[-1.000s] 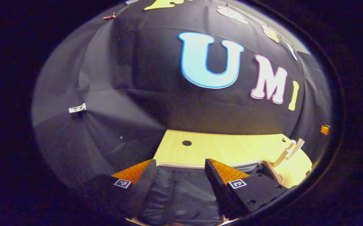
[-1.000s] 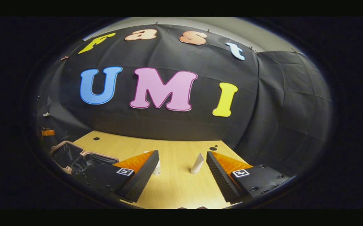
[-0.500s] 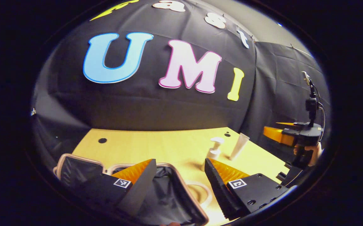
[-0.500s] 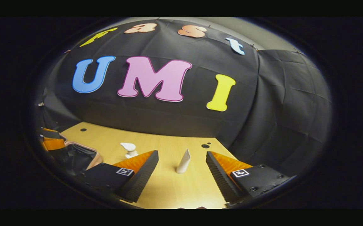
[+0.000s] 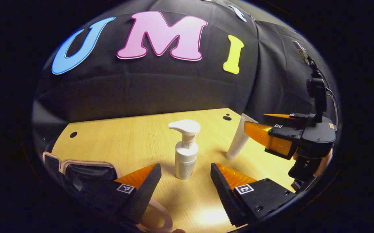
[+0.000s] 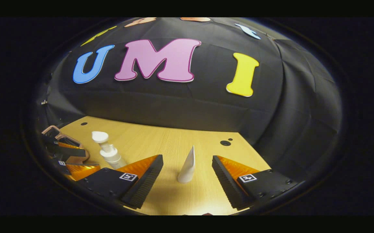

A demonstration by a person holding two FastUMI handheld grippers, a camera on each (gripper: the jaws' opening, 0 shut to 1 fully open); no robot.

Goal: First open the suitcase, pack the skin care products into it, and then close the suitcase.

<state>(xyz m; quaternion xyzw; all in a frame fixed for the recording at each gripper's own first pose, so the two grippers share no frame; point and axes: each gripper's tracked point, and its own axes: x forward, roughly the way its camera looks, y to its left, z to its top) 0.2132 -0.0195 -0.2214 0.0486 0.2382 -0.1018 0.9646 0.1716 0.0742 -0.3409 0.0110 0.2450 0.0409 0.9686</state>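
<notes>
Suitcase (image 5: 86,170) open at 8 o'clock, contents unclear. Left gripper (image 5: 185,176) jaws wide, empty, pump bottle (image 5: 185,150) ahead. Right gripper (image 6: 187,171) wide, empty, tube (image 6: 187,166) between fingers, untouched.

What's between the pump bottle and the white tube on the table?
Nothing. In the left gripper view, bare wooden table runs between the pump bottle and the white tube; the right gripper view shows the same bare gap.

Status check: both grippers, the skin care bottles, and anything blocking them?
Left hand-held gripper open, facing pump bottle. Right hand-held gripper open, facing tube. Suitcase open. Nothing in the way.
</notes>
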